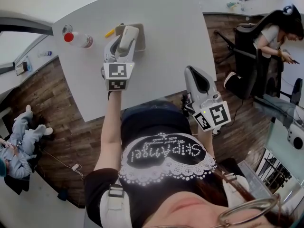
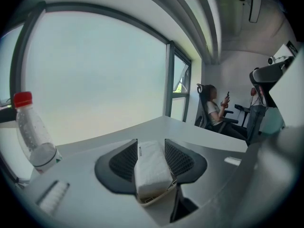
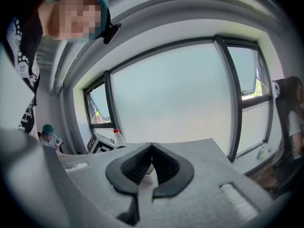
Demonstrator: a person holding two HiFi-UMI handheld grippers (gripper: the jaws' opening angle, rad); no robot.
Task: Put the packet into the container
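Observation:
My left gripper (image 1: 124,44) reaches over the white table (image 1: 166,37) and is shut on a white packet (image 1: 129,34). It holds the packet above a beige container (image 1: 139,38), most of which is hidden by the gripper. In the left gripper view the packet (image 2: 151,167) sits upright between the two dark pads (image 2: 124,160), with a beige rim (image 2: 159,198) just below it. My right gripper (image 1: 192,75) hovers at the table's near edge. Its jaws (image 3: 152,148) meet at the tips with nothing held.
A clear bottle with a red cap (image 1: 78,39) lies on the table left of the container, and a small yellow object (image 1: 110,32) is beside it. One person sits in a chair (image 1: 278,32) at the far right, another (image 1: 19,141) at the left on the wooden floor.

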